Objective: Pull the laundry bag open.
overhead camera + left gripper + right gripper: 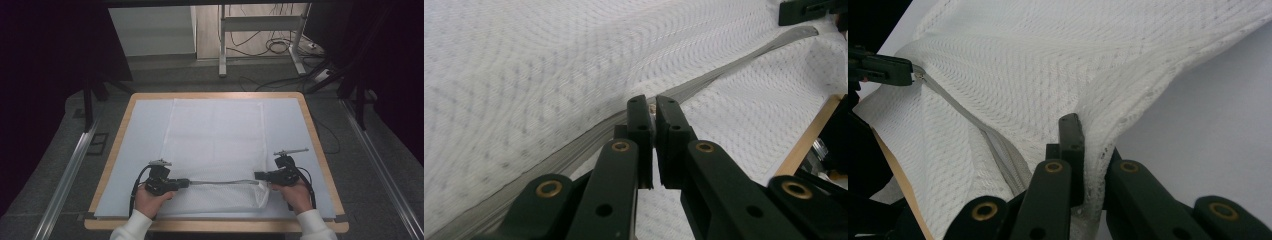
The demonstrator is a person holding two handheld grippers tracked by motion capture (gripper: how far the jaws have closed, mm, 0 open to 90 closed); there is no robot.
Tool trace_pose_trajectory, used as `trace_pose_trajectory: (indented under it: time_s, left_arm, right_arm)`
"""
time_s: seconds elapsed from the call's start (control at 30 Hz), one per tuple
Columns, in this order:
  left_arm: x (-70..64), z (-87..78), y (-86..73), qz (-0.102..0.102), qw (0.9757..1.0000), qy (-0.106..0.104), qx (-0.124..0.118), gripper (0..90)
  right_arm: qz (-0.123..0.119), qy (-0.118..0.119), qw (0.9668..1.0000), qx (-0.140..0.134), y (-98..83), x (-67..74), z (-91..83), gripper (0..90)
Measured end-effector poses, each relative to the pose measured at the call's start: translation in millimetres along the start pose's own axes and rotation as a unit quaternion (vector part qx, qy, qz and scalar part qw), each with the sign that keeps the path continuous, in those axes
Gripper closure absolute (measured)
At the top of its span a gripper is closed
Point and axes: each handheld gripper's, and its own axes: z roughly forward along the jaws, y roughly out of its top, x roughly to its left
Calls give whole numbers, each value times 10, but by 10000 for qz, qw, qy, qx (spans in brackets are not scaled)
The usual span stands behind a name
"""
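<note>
Grey carpet and floor rails surround my wooden table [118, 145], covered by a pale sheet [140, 130]. On it lies a white mesh laundry bag [215, 135], reaching from the far edge to the near edge, where its grey zipper [220, 182] runs between my hands. My left gripper [653, 111] is pinched closed on the zipper pull. My right gripper [1083, 135] clamps the bag's bunched corner fabric near the right edge.

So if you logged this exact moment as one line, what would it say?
left gripper: shut on zipper pull | right gripper: shut on mesh bag corner | zipper: taut between them | bag flat on table
</note>
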Motion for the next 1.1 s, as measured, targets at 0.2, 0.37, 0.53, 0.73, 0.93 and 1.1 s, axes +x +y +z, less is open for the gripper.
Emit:
trace_pose_trajectory:
  time_s: [0.2, 0.37, 0.53, 0.73, 0.93, 1.1]
  left_arm:
    - [34, -60, -16, -47, 10000, -11, -43, 866]
    - [53, -88, -28, -52, 10000, 15, -34, 866]
    - [72, -113, -42, -77, 9999, 16, -71, 866]
    - [87, -146, -52, -70, 10000, 27, -63, 866]
    - [118, -177, -71, -94, 9999, 46, -82, 866]
    - [159, -219, -92, -152, 9998, 46, -119, 866]
  right_arm:
    - [-1, 1, 10000, 21, 0, -3, 3, 885]
    - [9, 20, 10000, 16, 1, -5, 3, 885]
    - [11, 17, 10000, 15, 1, -6, 2, 885]
    - [3, 11, 10000, 17, 0, -4, 1, 885]
    - [5, 10, 10000, 21, 0, -4, 6, 885]
    - [9, 19, 10000, 21, 1, -9, 4, 885]
